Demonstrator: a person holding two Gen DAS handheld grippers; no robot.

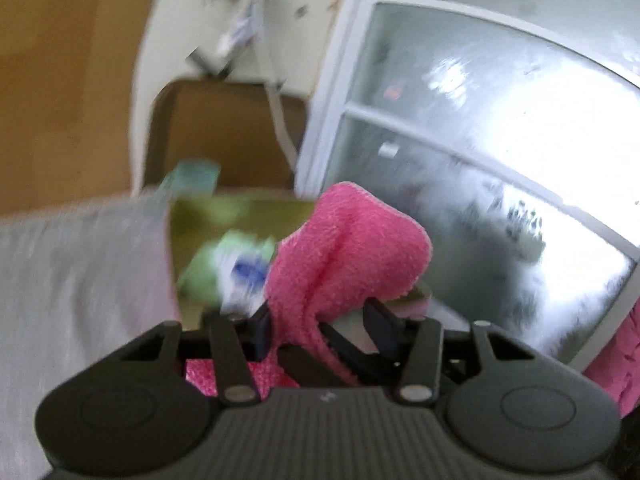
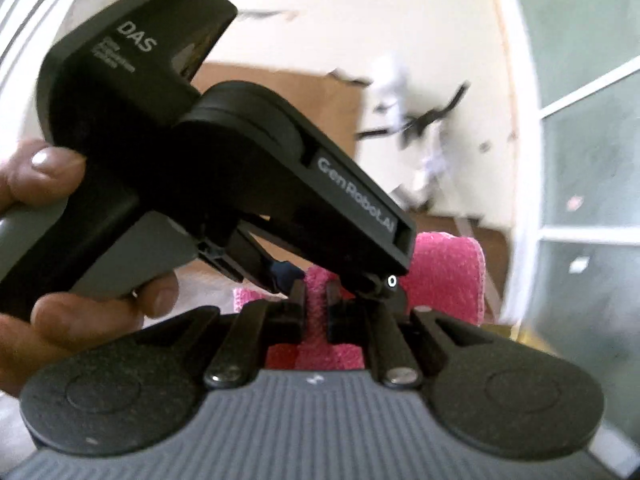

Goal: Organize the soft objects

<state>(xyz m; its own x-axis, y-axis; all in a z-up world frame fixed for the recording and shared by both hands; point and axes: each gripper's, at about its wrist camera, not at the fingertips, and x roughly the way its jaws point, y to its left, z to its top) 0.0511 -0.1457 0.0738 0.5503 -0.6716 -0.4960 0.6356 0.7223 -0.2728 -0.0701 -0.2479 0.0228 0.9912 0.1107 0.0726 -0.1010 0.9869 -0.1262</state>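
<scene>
A cream wall, a frosted glass door (image 1: 480, 120) with white bars and a brown cardboard box (image 1: 224, 132) fill the blurred background; a grey cloth surface (image 1: 80, 280) lies to the left in the left wrist view, and green and white soft things (image 1: 228, 264) sit in a yellowish container behind the claws.

The pink cloth (image 1: 348, 248) is lifted clear, bunched between both tools. The right claw (image 2: 316, 304) is together, clamped on a fold of the cloth that stands up between its pads. In the left wrist view the left claw (image 1: 320, 320) has its jaws partly apart with the cloth draped through the gap; one finger (image 1: 262, 328) seems to touch it, but whether the pads actually press I cannot tell through the blur. In the right wrist view the left tool crosses the picture just ahead, held by a hand (image 2: 52, 216).

My reading: this is a folding or regrasping step, with one end pinned by the right claw while the left takes a second hold. Next, the left claw likely needs to close firmly on the cloth's free edge, then both should draw apart evenly so the cloth spreads flat. Tugging before that hold is sure could slip the cloth out.
</scene>
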